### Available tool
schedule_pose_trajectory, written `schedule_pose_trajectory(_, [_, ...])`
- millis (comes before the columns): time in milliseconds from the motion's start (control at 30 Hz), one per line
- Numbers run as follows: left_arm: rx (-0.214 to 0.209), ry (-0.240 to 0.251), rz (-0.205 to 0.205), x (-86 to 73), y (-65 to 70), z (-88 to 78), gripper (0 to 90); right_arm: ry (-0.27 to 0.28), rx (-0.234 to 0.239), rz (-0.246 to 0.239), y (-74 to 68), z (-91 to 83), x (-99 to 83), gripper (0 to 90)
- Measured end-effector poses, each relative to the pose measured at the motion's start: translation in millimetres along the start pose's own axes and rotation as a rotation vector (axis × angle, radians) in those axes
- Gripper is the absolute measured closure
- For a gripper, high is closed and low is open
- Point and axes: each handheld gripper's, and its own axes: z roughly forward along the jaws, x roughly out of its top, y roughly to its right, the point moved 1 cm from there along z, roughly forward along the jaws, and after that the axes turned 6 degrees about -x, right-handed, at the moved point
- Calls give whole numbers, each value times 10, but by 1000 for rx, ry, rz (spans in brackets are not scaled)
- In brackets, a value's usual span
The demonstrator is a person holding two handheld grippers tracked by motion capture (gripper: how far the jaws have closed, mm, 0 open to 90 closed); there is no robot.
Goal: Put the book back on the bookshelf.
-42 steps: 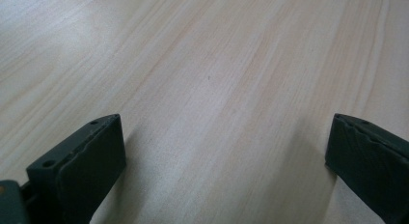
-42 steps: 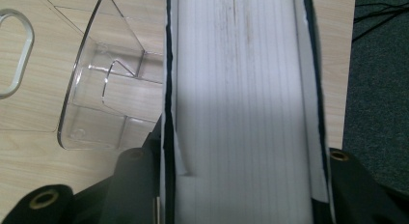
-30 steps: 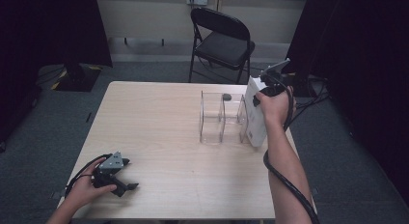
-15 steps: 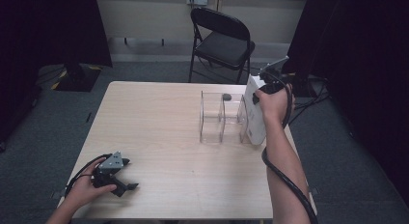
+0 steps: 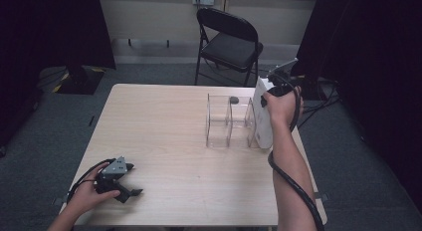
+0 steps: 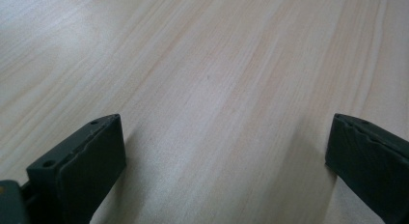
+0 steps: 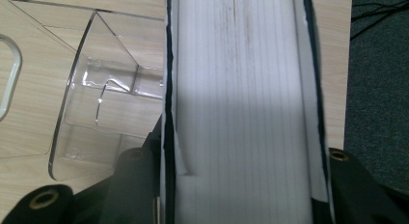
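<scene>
Between the two black jaws of the right gripper (image 7: 241,185) a thick white book (image 7: 241,89) is clamped by its covers, the jaws pressed against its two sides, as is seen in the right gripper view; the page edges are turned toward the camera, and no title, label or other writing can be read on them. Faint dark streaks are seen along the page block. Just beside the book, a clear plastic divider rack (image 7: 96,113) is stood on the table, though it cannot be told whether the two touch. From the high view, the right gripper (image 5: 273,89) is held above the book (image 5: 263,122), which is kept upright at the right end of the rack (image 5: 229,121), close to the table's right edge; no lettering can be made out on its white cover. A small dark object (image 5: 233,99) is seen at the far side of the rack. Near the front left corner of the wooden table (image 5: 164,126), the left gripper (image 5: 124,183) is rested in the person's left hand. Its jaws are spread wide apart in the left gripper view, with bare wood grain (image 6: 217,89) between them and nothing gripped.
</scene>
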Motion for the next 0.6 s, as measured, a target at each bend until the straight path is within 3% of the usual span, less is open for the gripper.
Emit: schedule_pose_trajectory(600, [0,0,0,0,0,0,0,-11,-2,7,-52,103,43,524])
